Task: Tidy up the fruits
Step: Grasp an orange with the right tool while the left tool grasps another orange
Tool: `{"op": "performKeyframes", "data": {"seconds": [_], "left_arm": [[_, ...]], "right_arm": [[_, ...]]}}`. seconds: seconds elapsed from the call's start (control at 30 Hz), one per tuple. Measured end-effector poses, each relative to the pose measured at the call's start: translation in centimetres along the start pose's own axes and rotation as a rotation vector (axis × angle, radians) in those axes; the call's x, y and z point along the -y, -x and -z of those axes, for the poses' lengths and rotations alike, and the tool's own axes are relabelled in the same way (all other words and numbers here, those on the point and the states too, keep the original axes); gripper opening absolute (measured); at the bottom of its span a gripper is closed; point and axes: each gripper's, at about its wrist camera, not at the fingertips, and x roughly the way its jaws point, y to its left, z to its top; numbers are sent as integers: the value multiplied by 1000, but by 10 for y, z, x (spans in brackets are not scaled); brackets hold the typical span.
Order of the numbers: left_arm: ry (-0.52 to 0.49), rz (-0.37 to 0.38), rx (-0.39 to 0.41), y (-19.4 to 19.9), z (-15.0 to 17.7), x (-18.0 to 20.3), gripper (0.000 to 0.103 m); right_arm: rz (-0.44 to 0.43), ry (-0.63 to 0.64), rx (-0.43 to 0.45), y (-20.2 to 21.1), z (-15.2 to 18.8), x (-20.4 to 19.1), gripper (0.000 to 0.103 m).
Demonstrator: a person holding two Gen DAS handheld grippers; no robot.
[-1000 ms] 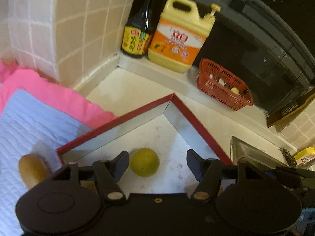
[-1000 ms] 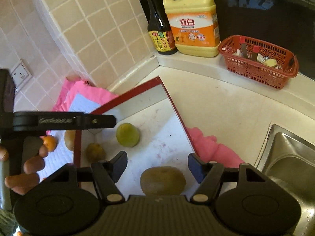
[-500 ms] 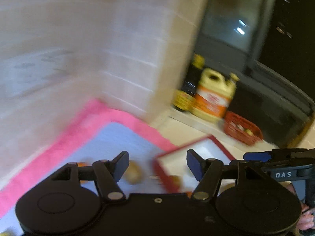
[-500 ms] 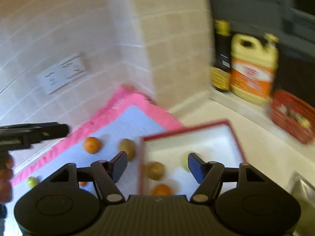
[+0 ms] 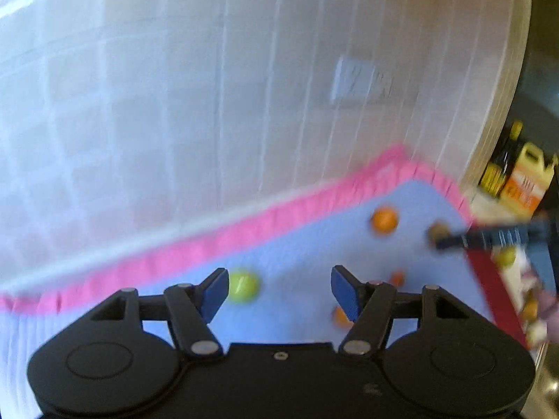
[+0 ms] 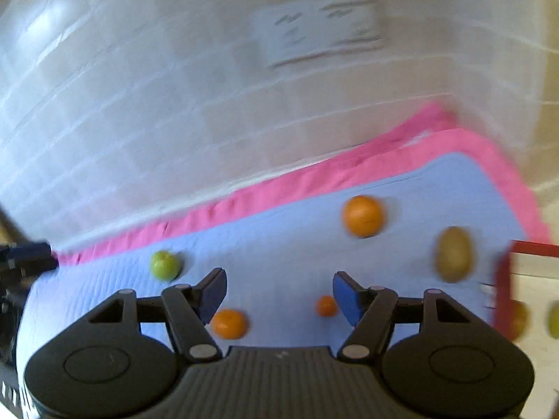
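On the blue mat (image 6: 297,244) the loose fruits are lying apart from one another. From the right wrist camera, the brown kiwi (image 6: 453,254) is sitting at about three o'clock of the right gripper (image 6: 279,295), its long axis running upright in the picture, pointing toward the tiled wall (image 6: 174,104). At about one o'clock the large orange (image 6: 363,215) is resting; a green fruit (image 6: 165,264) is lying at ten o'clock, and two small oranges (image 6: 229,323) are sitting low, one near each fingertip. Both fingers of this gripper are standing spread wide, gripping nothing.

The left gripper (image 5: 277,291) is likewise hanging released, with the green fruit (image 5: 242,285) just beside its left finger (round, so no axis to tell). This view alone is showing the soy bottle (image 5: 499,164) and the yellow jug (image 5: 527,181) at two o'clock, plus the other tool crossing over the red tray (image 5: 489,279). The right view alone is showing the kiwi clearly; here it is blurred. The pink cloth (image 6: 314,178) is edging the mat on the worktop in both views.
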Motion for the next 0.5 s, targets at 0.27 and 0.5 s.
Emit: {"op": "performKeyframes", "data": {"seconds": [0.27,0.5], "left_arm": [[19,36,-182,-45,87,-17,77],[32,77,-242,-70,114,-22,77]], "right_arm": [[-42,74,-165,-80,26,-51,66],[-29,105,-255,-109,43,-60,66]]}}
